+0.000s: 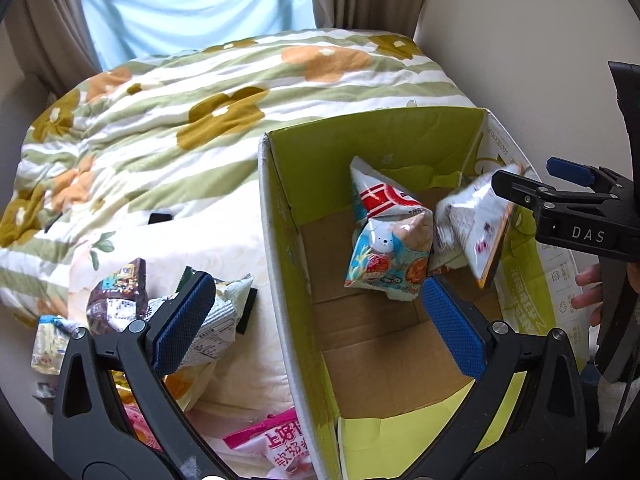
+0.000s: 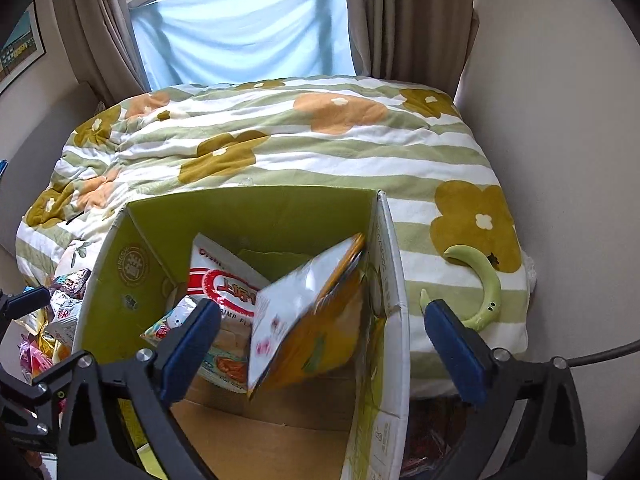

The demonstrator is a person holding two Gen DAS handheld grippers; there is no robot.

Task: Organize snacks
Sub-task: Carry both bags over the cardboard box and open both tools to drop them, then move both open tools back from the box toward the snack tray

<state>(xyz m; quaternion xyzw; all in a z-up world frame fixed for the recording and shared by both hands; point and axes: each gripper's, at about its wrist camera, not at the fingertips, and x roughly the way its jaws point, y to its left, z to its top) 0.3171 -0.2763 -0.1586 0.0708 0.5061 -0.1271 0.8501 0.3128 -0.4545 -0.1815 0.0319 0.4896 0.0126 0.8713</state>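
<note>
Now the right gripper (image 2: 320, 344) has its jaws wide, nothing pressed, with the white-and-orange foil snack packet (image 2: 304, 320) tilted loose inside the green-lined cardboard box (image 2: 256, 216) on the bed. Left gripper (image 1: 320, 320) jaws also wide and empty. Three packets show in the box, several more beside it; they look light, crinkly and slippery, best pinched at a sealed edge.

Green-lined cardboard box (image 2: 256, 216) on the bed, holding upright shrimp-flavour bags (image 1: 390, 236) and a tilted white-and-orange packet (image 2: 304, 316) against its right wall.

Right gripper (image 2: 324, 354) wide (empty), yellow packet (image 2: 308, 320) in box (image 2: 394, 264)
</note>
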